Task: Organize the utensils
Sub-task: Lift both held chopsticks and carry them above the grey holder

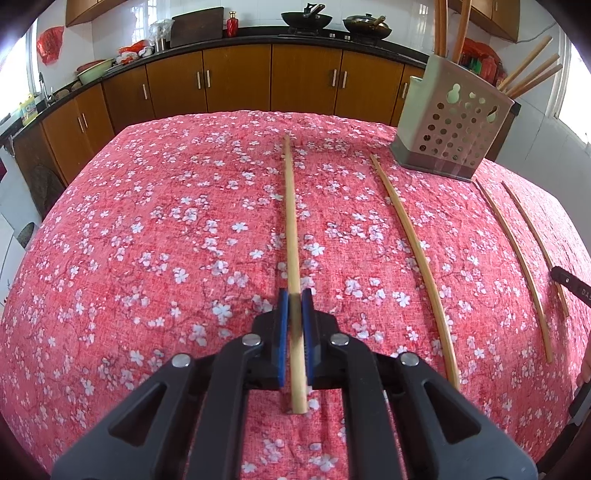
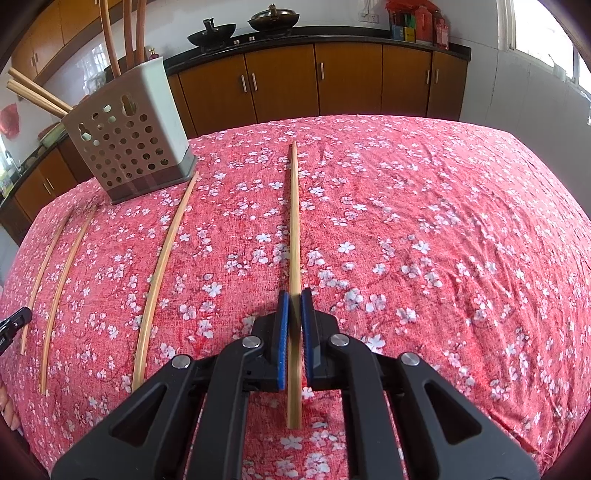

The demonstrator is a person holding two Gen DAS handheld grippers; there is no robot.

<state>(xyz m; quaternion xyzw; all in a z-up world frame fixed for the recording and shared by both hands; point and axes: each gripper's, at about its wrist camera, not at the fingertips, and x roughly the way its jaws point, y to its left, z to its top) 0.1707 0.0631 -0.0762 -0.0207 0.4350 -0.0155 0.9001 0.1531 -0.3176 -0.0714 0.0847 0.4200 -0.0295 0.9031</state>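
Note:
In the left wrist view my left gripper (image 1: 295, 295) is shut on a pale wooden chopstick (image 1: 290, 206) that points away over the red flowered cloth. In the right wrist view my right gripper (image 2: 294, 295) is shut the same way on another chopstick (image 2: 294, 221). Two more chopsticks (image 2: 162, 280) (image 2: 66, 288) lie loose on the cloth between the held ones. A grey perforated utensil holder (image 1: 454, 122) (image 2: 129, 147) stands at the table's far side with several chopsticks upright in it. Each gripper's tip shows at the edge of the other's view: the right's (image 1: 569, 284) and the left's (image 2: 14, 321).
The table (image 1: 147, 258) is covered by red cloth with white blossoms. Behind it run brown kitchen cabinets (image 1: 236, 81) under a dark counter that carries woks (image 1: 306, 18), a cutting board and a red bottle. A person's hand shows at the edge (image 2: 7, 410).

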